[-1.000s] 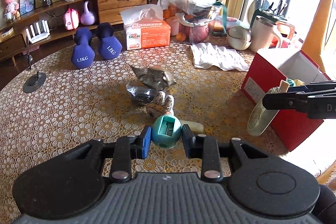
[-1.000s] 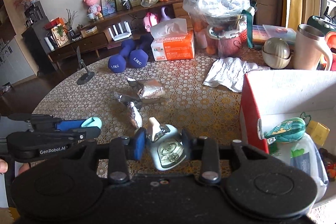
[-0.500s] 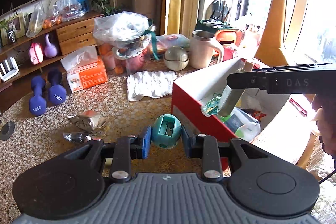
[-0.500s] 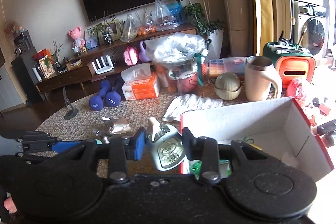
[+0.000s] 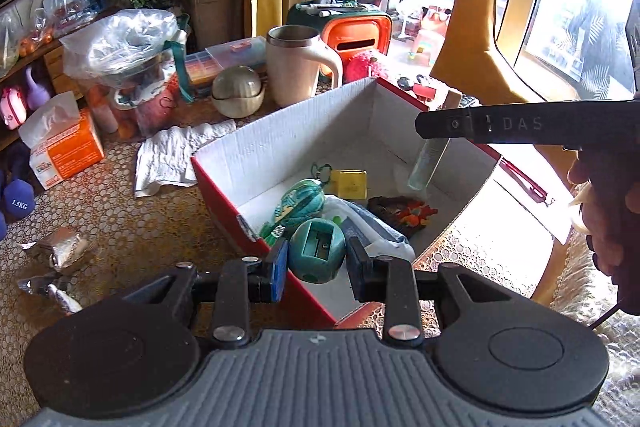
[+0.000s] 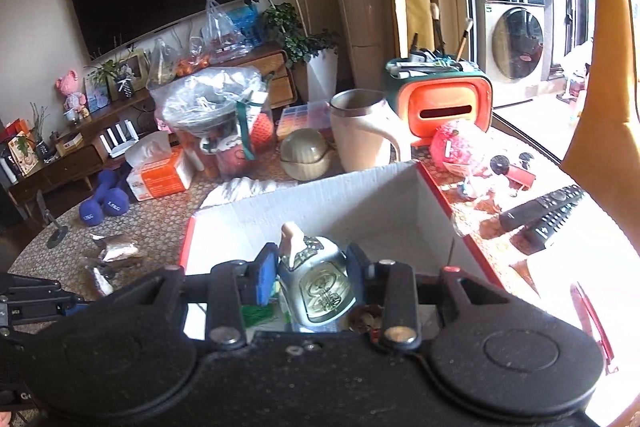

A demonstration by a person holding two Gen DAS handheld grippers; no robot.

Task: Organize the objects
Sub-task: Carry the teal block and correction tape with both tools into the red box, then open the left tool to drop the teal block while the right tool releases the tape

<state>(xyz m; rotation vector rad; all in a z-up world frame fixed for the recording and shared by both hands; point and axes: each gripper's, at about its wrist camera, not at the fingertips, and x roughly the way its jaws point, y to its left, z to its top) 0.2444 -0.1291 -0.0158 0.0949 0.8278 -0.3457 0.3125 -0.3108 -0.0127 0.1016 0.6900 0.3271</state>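
My left gripper (image 5: 318, 261) is shut on a round teal pencil sharpener (image 5: 317, 251) and hangs over the near corner of a red cardboard box (image 5: 224, 195) with a white inside. My right gripper (image 6: 312, 273) is shut on a small grey-green flask (image 6: 320, 287) with a cream top and a round emblem, above the same box (image 6: 360, 199). In the left wrist view the right gripper (image 5: 426, 125) reaches in from the right, the flask (image 5: 426, 167) dangling over the box's far side. In the box lie a teal striped pouch (image 5: 300, 203), a yellow block (image 5: 352, 183) and a white bag.
Behind the box stand a cream mug (image 5: 296, 67), a round lidded bowl (image 5: 238, 91) and an orange-fronted case (image 5: 356, 35). A white cloth (image 5: 176, 151), an orange tissue box (image 5: 64, 147), foil wrappers (image 5: 60, 247) and a blue dumbbell (image 5: 18, 203) lie left. Remote controls (image 6: 544, 215) lie right.
Both grippers have swung to the right, from above the open tablecloth to above the red box, each still carrying its object. Neither grip has altered.
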